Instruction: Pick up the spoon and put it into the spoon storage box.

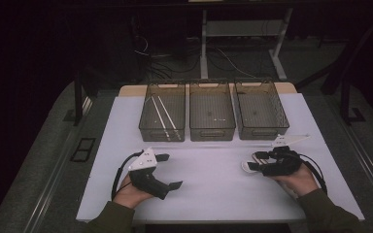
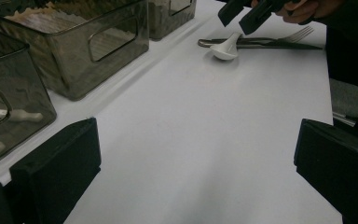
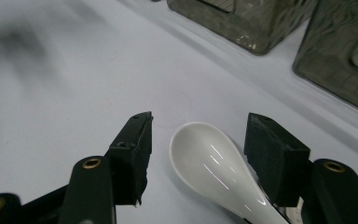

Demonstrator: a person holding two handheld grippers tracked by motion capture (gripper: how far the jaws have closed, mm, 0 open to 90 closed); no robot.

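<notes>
A white ceramic spoon lies on the white mat, its bowl between the two jaws of my right gripper, which is open around it without clamping it. From above, the right gripper is at the mat's right side, over the spoon. My left gripper stands open at the front left with nothing between its jaws. In the left gripper view, the spoon lies far off beside a fork and a knife, under the right gripper.
Three dark see-through bins stand in a row at the back of the mat: left, middle, right. The left one holds white chopsticks. The white mat lies bare between the grippers.
</notes>
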